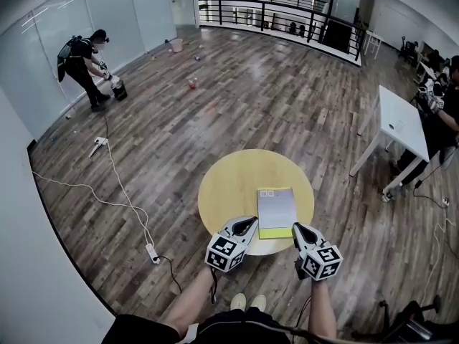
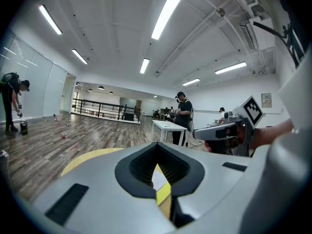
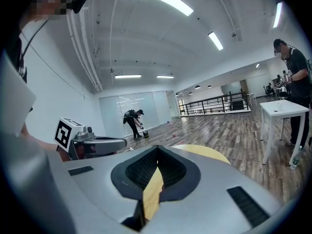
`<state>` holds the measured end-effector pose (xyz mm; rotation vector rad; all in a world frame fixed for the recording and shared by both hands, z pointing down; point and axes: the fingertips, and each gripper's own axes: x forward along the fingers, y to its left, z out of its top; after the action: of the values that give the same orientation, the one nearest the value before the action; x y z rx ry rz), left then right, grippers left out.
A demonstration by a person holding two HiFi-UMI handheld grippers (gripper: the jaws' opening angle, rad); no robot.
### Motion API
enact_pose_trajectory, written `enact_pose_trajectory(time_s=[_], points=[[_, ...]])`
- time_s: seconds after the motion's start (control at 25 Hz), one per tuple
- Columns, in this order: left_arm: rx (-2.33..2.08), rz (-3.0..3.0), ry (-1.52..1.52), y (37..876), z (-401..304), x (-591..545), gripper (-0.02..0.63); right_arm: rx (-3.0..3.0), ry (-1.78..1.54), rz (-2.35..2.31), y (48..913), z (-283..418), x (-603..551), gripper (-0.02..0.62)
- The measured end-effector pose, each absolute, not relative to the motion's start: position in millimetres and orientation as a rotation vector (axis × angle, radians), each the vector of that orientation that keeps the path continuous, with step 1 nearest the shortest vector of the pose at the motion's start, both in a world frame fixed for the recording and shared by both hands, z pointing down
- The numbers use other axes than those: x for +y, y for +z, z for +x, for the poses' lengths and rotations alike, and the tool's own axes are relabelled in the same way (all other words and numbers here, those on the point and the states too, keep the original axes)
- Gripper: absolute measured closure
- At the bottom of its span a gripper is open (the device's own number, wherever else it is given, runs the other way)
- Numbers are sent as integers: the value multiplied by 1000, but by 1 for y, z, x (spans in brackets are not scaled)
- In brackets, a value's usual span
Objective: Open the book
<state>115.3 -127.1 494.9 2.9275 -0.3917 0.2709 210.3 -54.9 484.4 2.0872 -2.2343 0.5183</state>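
A large open room with a dark wood-plank floor (image 1: pixel 215 106), glass walls on the left and a black railing (image 1: pixel 272 6) at the far end. A white table (image 1: pixel 401 120) stands well off to the right. A person (image 1: pixel 84 63) bends over by the left wall, far from me.

Directly ahead of me is a round yellow table (image 1: pixel 222 185). The book (image 1: pixel 277 210) lies shut and flat on it, on the right half and close to the near edge. Its cover is grey, with a yellow-green band across the short end nearest me. Its long axis runs straight away from me, from the near edge toward the table's centre. I cannot tell which long side is the spine.

My left gripper (image 1: pixel 247 225) sits at the table's near edge, just beside the book's near left corner and pointing forward and inward. Its jaws are pressed together with nothing in them. My right gripper (image 1: pixel 297 229) mirrors it at the near right corner, its jaws likewise closed and empty. Its tip looks right at that corner; whether it touches I cannot tell.

So the book lies between my two grippers and just ahead of them. Neither is clearly nearer, the right perhaps slightly. I judge the opening has not begun.
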Motion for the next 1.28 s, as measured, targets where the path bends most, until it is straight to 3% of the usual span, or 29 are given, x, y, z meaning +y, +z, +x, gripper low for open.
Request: enact_pose_trajectory(time_s=[1.28], points=[[-404, 2781, 453, 588, 136, -101, 607, -2176, 761, 2015, 579, 240, -34, 591]])
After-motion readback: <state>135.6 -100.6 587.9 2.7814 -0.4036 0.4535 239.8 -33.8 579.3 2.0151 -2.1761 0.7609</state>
